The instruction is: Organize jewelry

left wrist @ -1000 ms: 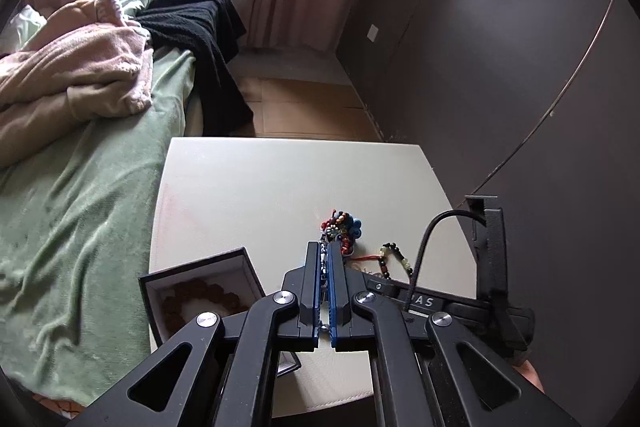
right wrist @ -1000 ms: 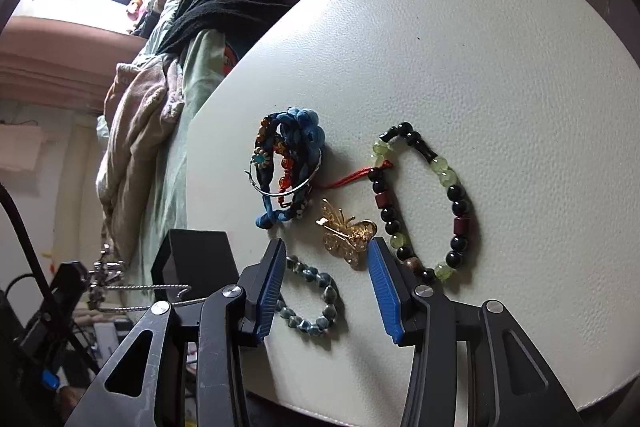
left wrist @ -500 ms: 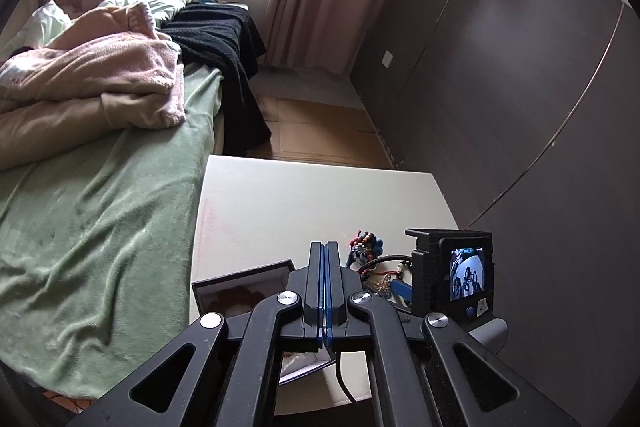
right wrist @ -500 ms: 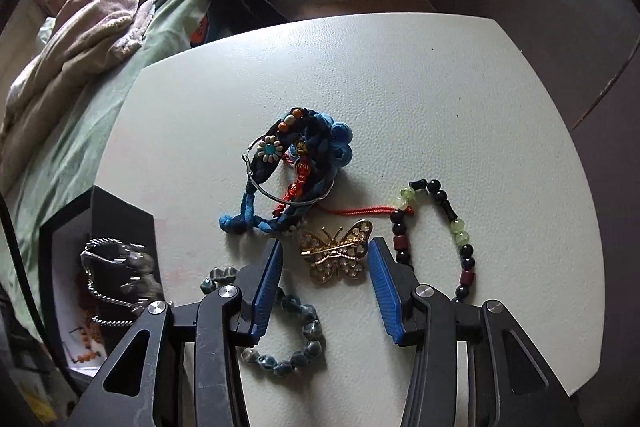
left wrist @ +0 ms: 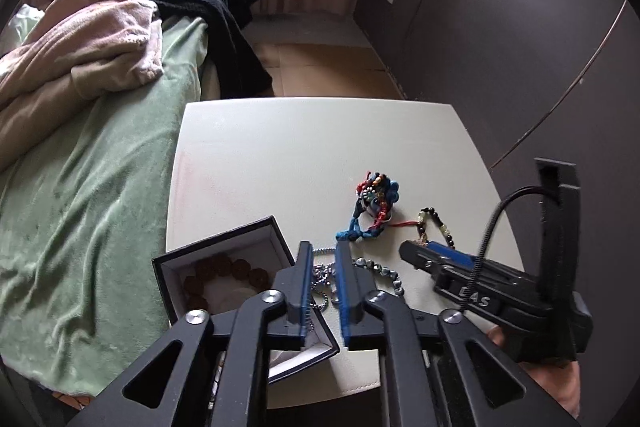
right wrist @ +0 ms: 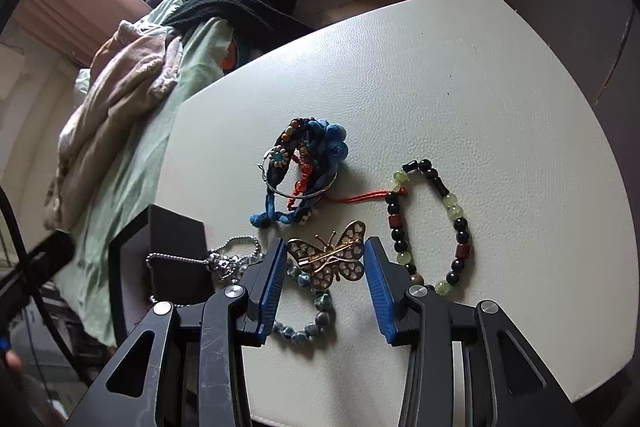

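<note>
A black jewelry box with a brown bead bracelet inside sits at the near left of the white table. My left gripper is open over a silver chain that lies beside the box; the chain drapes over the box edge in the right wrist view. My right gripper is open around a gold butterfly clip on the table. A blue-grey bead bracelet, a blue cord bundle and a black-green bead bracelet lie nearby.
A bed with a green sheet, a pink blanket and black cloth runs along the table's left side. A dark wall stands at the right. The table's near edge is close under my grippers.
My left gripper has opened and let the silver chain down beside the box. My right gripper has moved forward so the butterfly clip sits between its fingers.
</note>
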